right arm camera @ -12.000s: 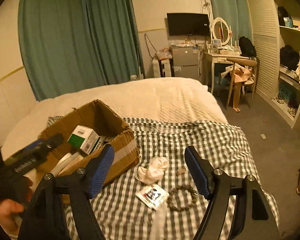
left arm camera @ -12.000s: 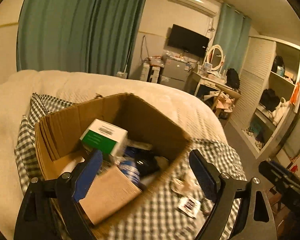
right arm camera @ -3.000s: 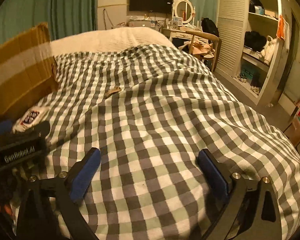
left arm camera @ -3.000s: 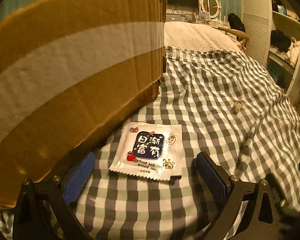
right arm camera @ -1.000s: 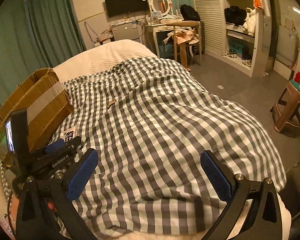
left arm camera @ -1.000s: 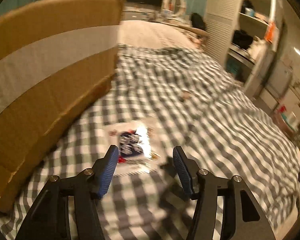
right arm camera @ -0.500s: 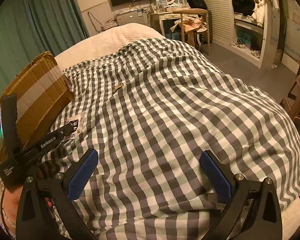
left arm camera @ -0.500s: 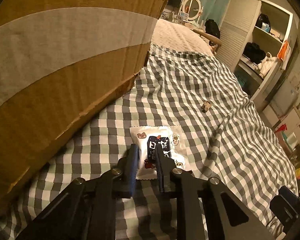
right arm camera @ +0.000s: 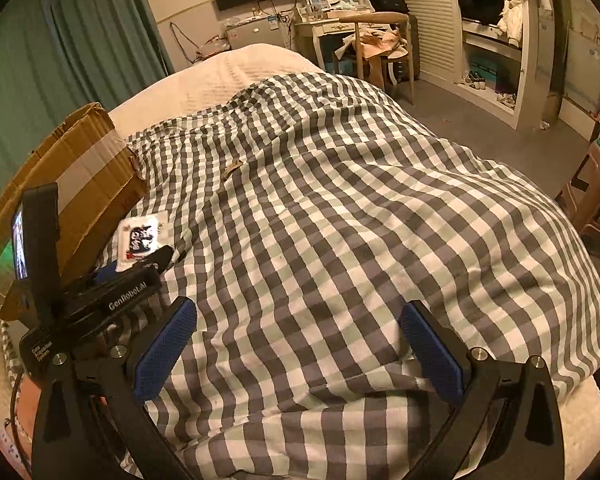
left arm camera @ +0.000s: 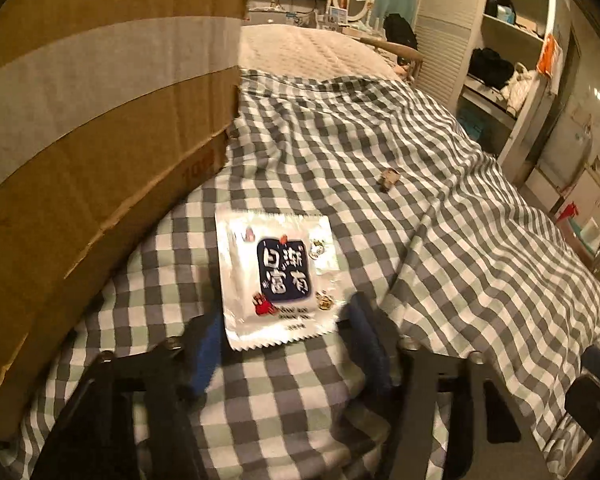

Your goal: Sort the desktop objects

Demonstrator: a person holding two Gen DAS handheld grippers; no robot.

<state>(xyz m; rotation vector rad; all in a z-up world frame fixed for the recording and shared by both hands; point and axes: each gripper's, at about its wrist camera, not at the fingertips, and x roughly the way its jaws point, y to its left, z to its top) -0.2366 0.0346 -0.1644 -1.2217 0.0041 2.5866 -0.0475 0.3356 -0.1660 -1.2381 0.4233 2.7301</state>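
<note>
Half a second ago the left gripper (left arm camera: 284,336) was pinched almost shut over the near edge of the foil packet (left arm camera: 276,280); now its fingers (left arm camera: 206,350) stand apart again, one on each side of that edge, and the packet lies flat on the checked cover beside the cardboard box (left arm camera: 100,120). Twelve seconds ago this gripper pointed into the box from above; now it is low beside the box's taped wall. The white cloth and the bead ring that lay near the box then are out of sight now.

Packet (left arm camera: 278,278) right of box (left arm camera: 100,120)
</note>
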